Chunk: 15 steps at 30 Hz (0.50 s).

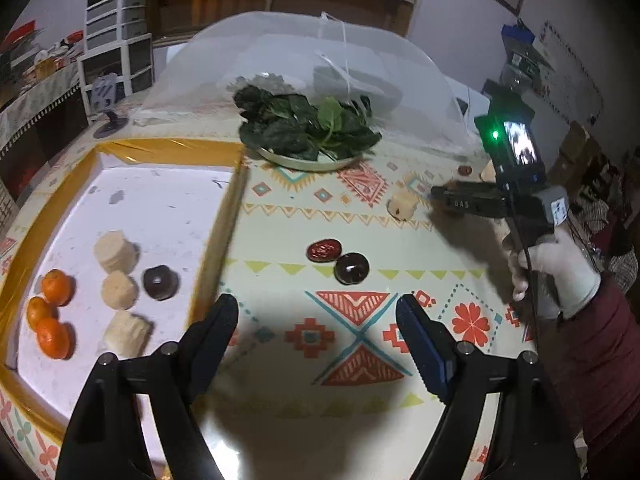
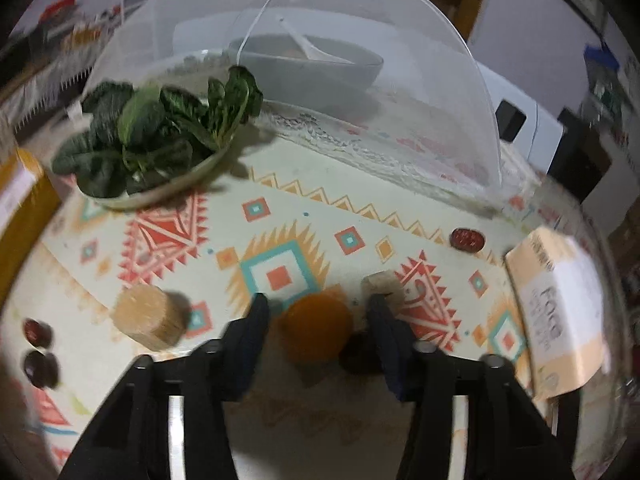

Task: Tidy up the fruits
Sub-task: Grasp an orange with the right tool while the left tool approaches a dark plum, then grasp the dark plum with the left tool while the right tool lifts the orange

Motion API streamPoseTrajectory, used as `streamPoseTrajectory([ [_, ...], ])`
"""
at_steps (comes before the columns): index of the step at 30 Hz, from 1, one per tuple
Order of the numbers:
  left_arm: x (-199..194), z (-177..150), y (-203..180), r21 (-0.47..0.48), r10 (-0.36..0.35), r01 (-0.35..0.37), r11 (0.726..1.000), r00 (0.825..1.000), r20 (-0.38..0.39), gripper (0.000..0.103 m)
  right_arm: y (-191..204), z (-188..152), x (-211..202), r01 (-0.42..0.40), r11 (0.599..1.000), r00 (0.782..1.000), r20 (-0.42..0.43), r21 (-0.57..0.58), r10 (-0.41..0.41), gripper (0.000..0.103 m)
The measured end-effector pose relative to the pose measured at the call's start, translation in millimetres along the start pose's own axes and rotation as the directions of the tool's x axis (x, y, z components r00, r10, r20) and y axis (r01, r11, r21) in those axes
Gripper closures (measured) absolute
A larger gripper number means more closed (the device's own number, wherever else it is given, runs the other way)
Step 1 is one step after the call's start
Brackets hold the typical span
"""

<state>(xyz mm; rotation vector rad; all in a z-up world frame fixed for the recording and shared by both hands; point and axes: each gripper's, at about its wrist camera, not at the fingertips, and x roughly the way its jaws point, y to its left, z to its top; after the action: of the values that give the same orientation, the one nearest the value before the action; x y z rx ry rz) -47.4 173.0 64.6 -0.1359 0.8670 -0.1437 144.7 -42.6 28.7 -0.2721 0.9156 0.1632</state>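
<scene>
your right gripper [image 2: 318,312] sits low over the patterned tablecloth [image 2: 168,236] with a mandarin orange [image 2: 316,330] squarely between its fingers; the jaws stand part-way apart, and through the blur you cannot tell whether either pad touches the peel. a small dark fruit [image 2: 356,354] is tucked against the inner side of the right finger, half hidden, so closing may catch it too. beyond the tips lie a pale cut chunk [image 2: 380,284], a larger one [image 2: 150,316] to the left, and a red date [image 2: 467,239] further off. your left gripper [image 1: 318,312] hangs spread wide and empty, with another date [image 1: 324,250] and a dark round fruit [image 1: 351,267] straight ahead of it. the yellow-edged tray [image 1: 168,148], already holding mandarins [image 1: 50,316], pale chunks and one dark fruit, lies to the left, nearer your left hand.
</scene>
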Motion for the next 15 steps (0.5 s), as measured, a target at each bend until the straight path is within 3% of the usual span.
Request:
streamPoseTrajectory([
  [2,6,1,-4,0.014,0.004,-0.004,1.0,1.0,-0.01,0.022,-6,-2,-4,-0.034,0.999,0.999,0.007,0.016,0.034,0.066],
  [7,25,3,-18,0.055,0.013,-0.011,0.998,0.999,-0.037,0.022,-22,-18,-30,-0.112,0.99,0.992,0.068,0.091,0.106,0.066],
  [12,54,10,-28,0.062,0.029,-0.024,0.998,0.997,-0.07,0.022,-38,-47,-66,-0.25,0.948,0.962,0.157,0.198,0.221,0.066],
  [13,63,12,-29,0.06,0.039,-0.035,0.998,0.996,-0.078,0.024,-37,-52,-71,-0.273,0.94,0.956,0.169,0.206,0.24,0.066],
  [15,76,16,-30,0.053,0.045,-0.04,0.998,0.994,-0.099,0.043,-35,-63,-79,-0.311,0.926,0.943,0.188,0.213,0.273,0.066],
])
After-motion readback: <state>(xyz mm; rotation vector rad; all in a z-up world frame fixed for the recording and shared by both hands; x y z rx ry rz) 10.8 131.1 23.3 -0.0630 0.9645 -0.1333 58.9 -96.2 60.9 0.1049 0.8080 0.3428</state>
